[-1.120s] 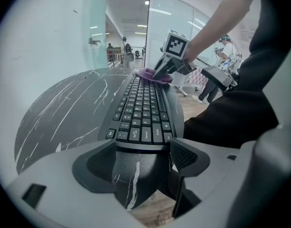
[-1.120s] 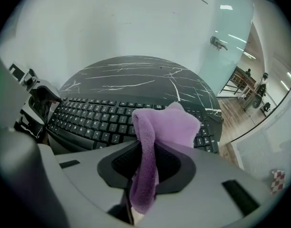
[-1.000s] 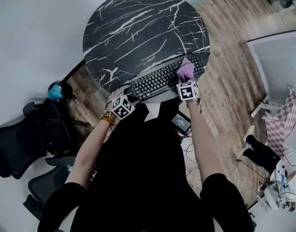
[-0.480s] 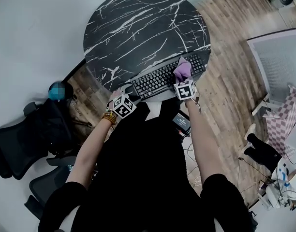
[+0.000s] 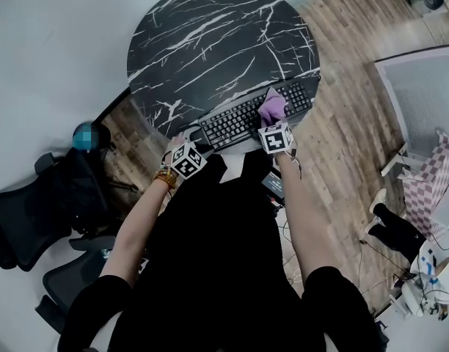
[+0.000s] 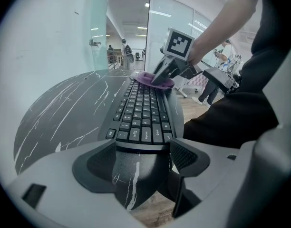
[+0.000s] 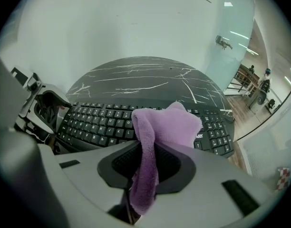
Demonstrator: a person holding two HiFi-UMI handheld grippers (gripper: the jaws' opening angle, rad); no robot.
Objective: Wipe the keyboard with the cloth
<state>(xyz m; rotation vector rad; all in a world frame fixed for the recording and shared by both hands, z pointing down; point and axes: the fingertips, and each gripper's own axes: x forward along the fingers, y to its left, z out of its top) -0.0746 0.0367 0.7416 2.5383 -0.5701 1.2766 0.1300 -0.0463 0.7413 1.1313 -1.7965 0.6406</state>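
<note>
Table: a round black table (image 5: pixel 210 35) with white marble veins stands on a wooden floor (image 5: pixel 342 123).
Keyboard: a black keyboard (image 5: pixel 243 117) lies along the table's near edge. It is set aslant, with its right end farther away than its left.
Cloth: a purple cloth (image 5: pixel 272 107) lies bunched on the right part of the keyboard, just left of the number pad. Its far end spreads over the keys and its near end runs down into the right claw.
Right claw: the right claw (image 5: pixel 271 120) is closed tight on the cloth. Purple folds fill the gap between the jaws and hang out below them. The claw is over the keyboard's near right side, tips pointing at the keys.
Left claw: the left claw (image 5: pixel 194 139) is at the keyboard's left end with its jaws wide apart and nothing clamped between them. The short end of the keyboard sits right at the jaw tips. Whether it touches them I cannot tell.
Arms: both forearms reach from the near side, well apart, one toward each end of the keyboard.
Surroundings: a dark office chair (image 5: pixel 34 211) stands on the floor at the near left.
</note>
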